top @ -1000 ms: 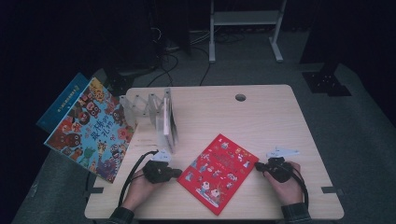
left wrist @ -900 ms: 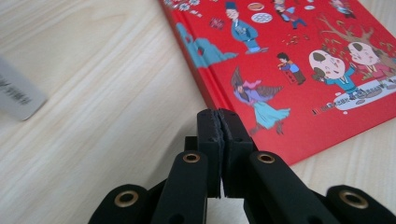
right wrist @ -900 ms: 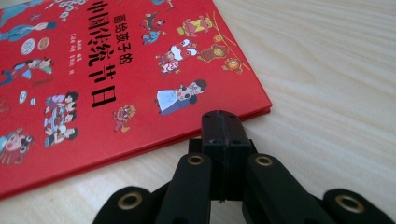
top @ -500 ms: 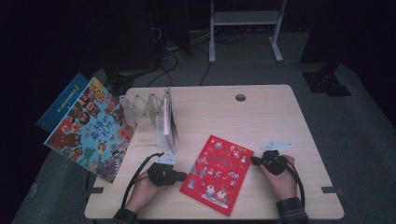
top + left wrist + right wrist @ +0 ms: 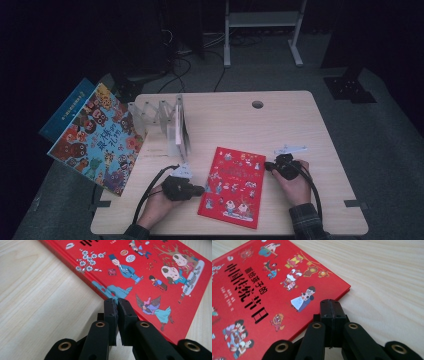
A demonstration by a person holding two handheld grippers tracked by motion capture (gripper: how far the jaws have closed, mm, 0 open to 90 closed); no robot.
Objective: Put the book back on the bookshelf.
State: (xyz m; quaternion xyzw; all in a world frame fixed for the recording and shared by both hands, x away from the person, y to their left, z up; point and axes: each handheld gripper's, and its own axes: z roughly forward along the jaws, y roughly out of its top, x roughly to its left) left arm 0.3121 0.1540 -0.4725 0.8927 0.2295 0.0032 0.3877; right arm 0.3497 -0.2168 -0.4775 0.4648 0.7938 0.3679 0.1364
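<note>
A red picture book [image 5: 233,186] lies flat on the wooden table [image 5: 280,125], near its front edge. My left gripper [image 5: 198,190] is shut with nothing in it, its tips against the book's left edge. In the left gripper view the closed jaws [image 5: 117,302] touch the edge of the red cover [image 5: 155,267]. My right gripper [image 5: 269,166] is also shut and empty, with its tips at the book's right edge near the top corner. The right gripper view shows those jaws [image 5: 331,304] pressed together beside the cover [image 5: 262,290].
A clear folding book rack [image 5: 160,116] stands at the back left with a thin book [image 5: 181,131] upright in it. A big colourful book [image 5: 97,137] and a blue one [image 5: 65,107] lean off the table's left side. A cable hole [image 5: 257,104] sits at the back.
The red book has turned from a strong diagonal to nearly square with the table. The left gripper moved right against its left edge; the right gripper moved left and up to its right edge.
</note>
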